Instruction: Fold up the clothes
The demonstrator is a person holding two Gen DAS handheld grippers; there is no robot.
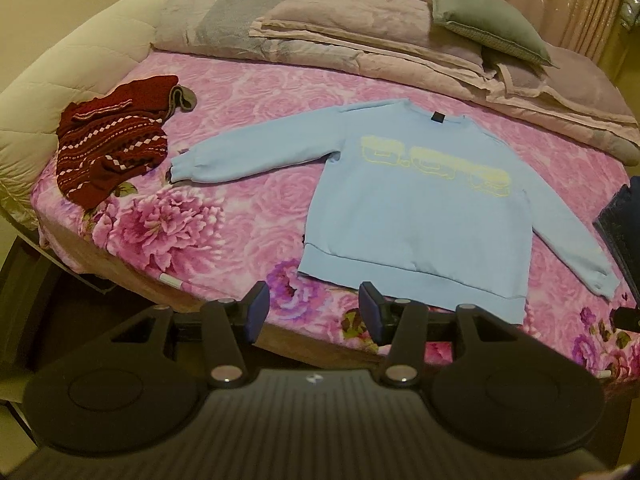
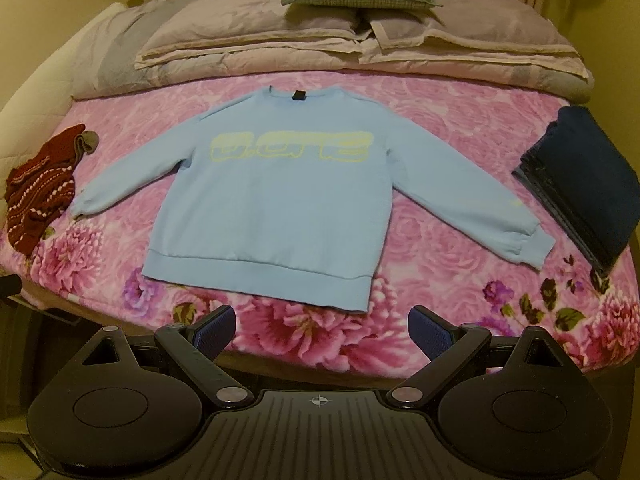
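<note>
While my left tool (image 1: 314, 312) and right tool (image 2: 322, 332) gape wide, holding nothing, the blue sweatshirt (image 2: 272, 196) lies flat, unfolded; right of it, dark clothes (image 2: 580, 180) sit folded, and left, a red sweater (image 2: 40, 192) lies crumpled.

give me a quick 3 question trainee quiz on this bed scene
1. True or false: the blue sweatshirt lies flat with both sleeves spread.
2. Which is already folded? A) red sweater B) navy garment C) sweatshirt
3. Fill in: both the left gripper and right gripper are ____ and hold nothing.

Key: 1 true; 2 B; 3 open
</note>
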